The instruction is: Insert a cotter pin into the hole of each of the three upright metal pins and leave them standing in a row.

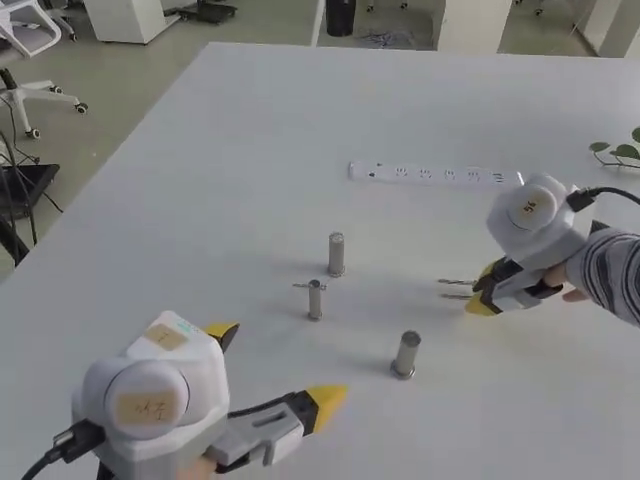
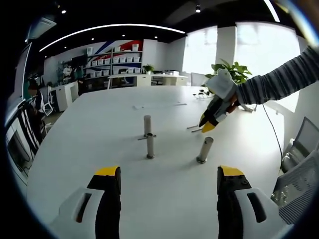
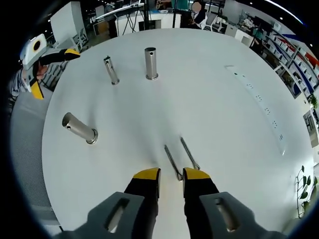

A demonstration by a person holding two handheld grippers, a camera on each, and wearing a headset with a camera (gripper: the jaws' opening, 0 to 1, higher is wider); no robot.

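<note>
**A:** Where are the metal pins (image 2: 150, 147)?

**B:** All three are upright on the table (image 1: 200, 200): back pin (image 1: 336, 254), middle pin (image 1: 316, 298), front pin (image 1: 406, 354) off to the right. The middle pin has a cotter pin (image 1: 302, 286) through its hole.

**A:** Tongs?

**B:** Left tongs (image 1: 274, 364) are released, jaws wide, on the near side of the pins. Right tongs (image 1: 483, 290) are nearly closed, with a slim gap. Two loose cotter pins (image 3: 172, 162) lie on the table right at their tips. Can't tell if either is pinched.
</note>
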